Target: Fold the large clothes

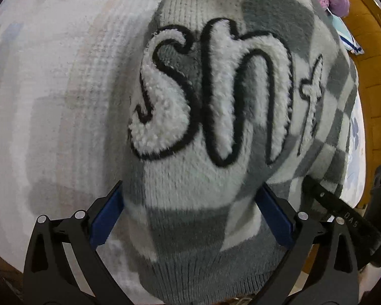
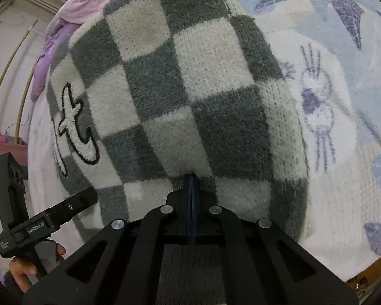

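Note:
A fluffy grey-and-white checked sweater (image 1: pixel 180 203) with big white outlined letters (image 1: pixel 216 96) lies over a bed. Its ribbed hem rises toward both cameras. My left gripper (image 1: pixel 192 185) stands wide, and the thick hem fills the gap and meets both blue pads (image 1: pixel 106 216). In the right wrist view the left gripper (image 2: pixel 86 198) reaches onto the sweater's (image 2: pixel 190 89) left hem edge. My right gripper (image 2: pixel 190 178) is shut on the hem, its blue pads pinched together. It also shows at the right of the left wrist view as the right gripper (image 1: pixel 315 190).
A white bed cover (image 1: pixel 50 101) with blue leaf and flower prints (image 2: pixel 343 152) lies under the sweater. A pink-purple blanket (image 2: pixel 63 20) is bunched at the far end. An orange wooden edge (image 1: pixel 368 76) runs along one side. A hand (image 2: pixel 22 269) grips the left tool's handle.

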Demonstrator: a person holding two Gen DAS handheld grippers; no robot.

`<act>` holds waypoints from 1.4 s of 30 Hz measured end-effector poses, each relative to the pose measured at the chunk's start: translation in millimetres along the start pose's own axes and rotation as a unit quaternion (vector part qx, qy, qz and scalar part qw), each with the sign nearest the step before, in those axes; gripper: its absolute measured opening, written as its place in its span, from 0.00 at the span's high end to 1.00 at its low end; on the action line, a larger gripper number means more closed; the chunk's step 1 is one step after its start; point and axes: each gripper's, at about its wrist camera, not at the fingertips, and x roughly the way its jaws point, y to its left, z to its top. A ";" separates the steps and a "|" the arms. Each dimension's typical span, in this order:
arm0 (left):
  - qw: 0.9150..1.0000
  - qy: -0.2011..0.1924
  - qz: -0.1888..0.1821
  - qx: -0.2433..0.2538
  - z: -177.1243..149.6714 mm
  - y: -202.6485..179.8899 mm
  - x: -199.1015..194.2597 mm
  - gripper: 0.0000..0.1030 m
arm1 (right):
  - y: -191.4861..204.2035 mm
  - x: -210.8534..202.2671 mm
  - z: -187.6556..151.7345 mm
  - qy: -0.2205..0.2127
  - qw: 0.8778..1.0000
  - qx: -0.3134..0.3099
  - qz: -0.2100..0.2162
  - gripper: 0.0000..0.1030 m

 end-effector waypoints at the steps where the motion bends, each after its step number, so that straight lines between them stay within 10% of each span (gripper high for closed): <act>1: 1.000 0.000 -0.002 0.003 0.1 -0.6 -1.8 0.04 | 0.5 -3.7 -0.3 -0.002 1.000 0.005 0.006 1.00; 5: 0.999 0.003 -0.052 -0.013 -15.1 9.9 -17.7 0.04 | -10.2 -36.2 -17.8 -0.018 0.996 0.058 0.063 0.81; 8: 0.996 0.008 -0.085 -0.038 -35.8 23.1 -22.1 0.04 | -21.1 -67.3 -41.2 -0.062 0.992 0.081 0.068 0.45; 17: 0.989 0.053 -0.105 -0.086 -81.6 32.8 16.9 0.04 | -75.8 -31.8 -96.3 -0.023 0.972 0.228 0.056 0.32; 20: 0.990 0.037 -0.104 -0.082 -83.1 26.2 18.4 0.07 | -88.0 -4.9 -108.8 -0.006 0.946 0.288 0.149 0.32; 24: 0.990 0.028 -0.125 -0.064 -87.5 3.9 15.9 0.63 | -89.4 13.1 -111.6 -0.010 0.934 0.304 0.190 0.22; 26: 0.985 0.027 -0.158 -0.070 -83.0 2.9 3.1 0.70 | -93.6 17.4 -113.3 -0.015 0.925 0.318 0.206 0.18; 32: 0.960 0.008 -0.258 -0.111 -75.8 -5.7 -33.9 0.73 | -104.6 22.5 -120.7 -0.040 0.897 0.357 0.257 0.09; 42: 0.953 0.020 -0.277 -0.124 -68.0 24.6 -51.4 0.73 | -107.6 44.2 -107.6 -0.036 0.851 0.377 0.364 0.09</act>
